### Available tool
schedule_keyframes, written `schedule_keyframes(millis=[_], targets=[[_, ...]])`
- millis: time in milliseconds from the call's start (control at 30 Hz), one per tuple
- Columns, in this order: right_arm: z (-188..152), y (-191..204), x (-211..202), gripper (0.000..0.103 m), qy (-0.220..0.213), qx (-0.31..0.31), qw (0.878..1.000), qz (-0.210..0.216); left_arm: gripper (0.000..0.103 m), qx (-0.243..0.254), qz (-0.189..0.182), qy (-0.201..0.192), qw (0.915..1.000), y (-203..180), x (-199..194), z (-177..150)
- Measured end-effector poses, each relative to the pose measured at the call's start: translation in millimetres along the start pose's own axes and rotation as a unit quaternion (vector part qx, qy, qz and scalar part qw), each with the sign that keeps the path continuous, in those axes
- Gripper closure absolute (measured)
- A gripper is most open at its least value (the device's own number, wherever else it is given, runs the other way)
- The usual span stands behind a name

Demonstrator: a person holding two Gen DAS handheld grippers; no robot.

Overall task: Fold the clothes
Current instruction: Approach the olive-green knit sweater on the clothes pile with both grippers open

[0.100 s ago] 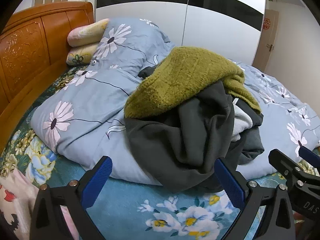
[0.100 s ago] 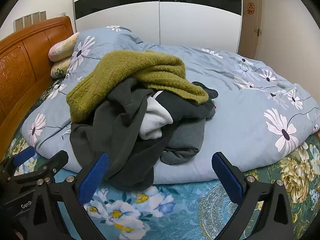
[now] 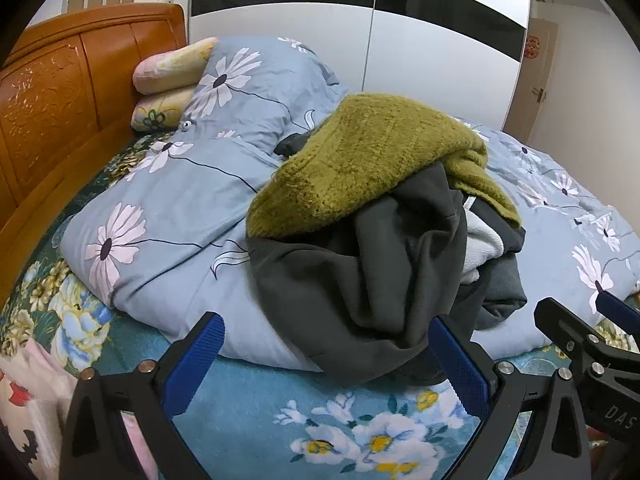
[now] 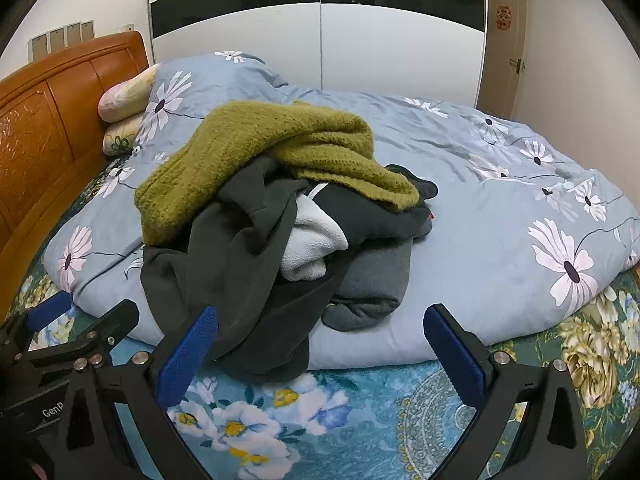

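A heap of clothes lies on a blue flowered duvet (image 3: pixel 180 216) (image 4: pixel 480 216). An olive knit sweater (image 3: pixel 360 156) (image 4: pixel 256 148) is on top. Under it a dark grey garment (image 3: pixel 360 276) (image 4: pixel 240 272) hangs over the duvet's near edge, with a white fleece piece (image 3: pixel 480 248) (image 4: pixel 312 244) and a grey sleeve (image 4: pixel 372 288) beside it. My left gripper (image 3: pixel 326 364) is open and empty just short of the dark garment. My right gripper (image 4: pixel 322 354) is open and empty in front of the heap. Each gripper shows in the other's view: the right one (image 3: pixel 592 336), the left one (image 4: pixel 72 340).
The bed has a teal flowered sheet (image 3: pixel 260 412) (image 4: pixel 360 412) and an orange wooden headboard (image 3: pixel 60 112) on the left. Two pillows (image 3: pixel 168 80) lean by the headboard. A white and black wardrobe (image 4: pixel 320 32) stands behind, with a door (image 4: pixel 504 48) to the right.
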State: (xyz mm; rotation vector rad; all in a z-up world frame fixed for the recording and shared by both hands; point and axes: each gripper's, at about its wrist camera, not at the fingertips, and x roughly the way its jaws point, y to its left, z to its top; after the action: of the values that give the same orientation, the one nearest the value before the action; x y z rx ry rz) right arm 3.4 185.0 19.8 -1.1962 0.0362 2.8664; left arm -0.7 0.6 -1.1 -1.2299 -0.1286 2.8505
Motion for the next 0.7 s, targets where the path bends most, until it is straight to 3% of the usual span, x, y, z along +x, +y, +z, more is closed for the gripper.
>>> schedule_keyframes(millis=[300, 700], targets=[[3.8, 5.7, 2.9, 0.000, -0.004, -0.020, 1.000, -0.009, 0.000, 0.004, 0.002, -0.006, 1.0000, -1.0, 5.8, 8.6], [18.0, 1.9, 30.7, 0.000, 0.023, -0.023, 0.999, -0.012, 0.000, 0.006, 0.010, 0.007, 0.9999, -6.1, 33.2, 23.0]])
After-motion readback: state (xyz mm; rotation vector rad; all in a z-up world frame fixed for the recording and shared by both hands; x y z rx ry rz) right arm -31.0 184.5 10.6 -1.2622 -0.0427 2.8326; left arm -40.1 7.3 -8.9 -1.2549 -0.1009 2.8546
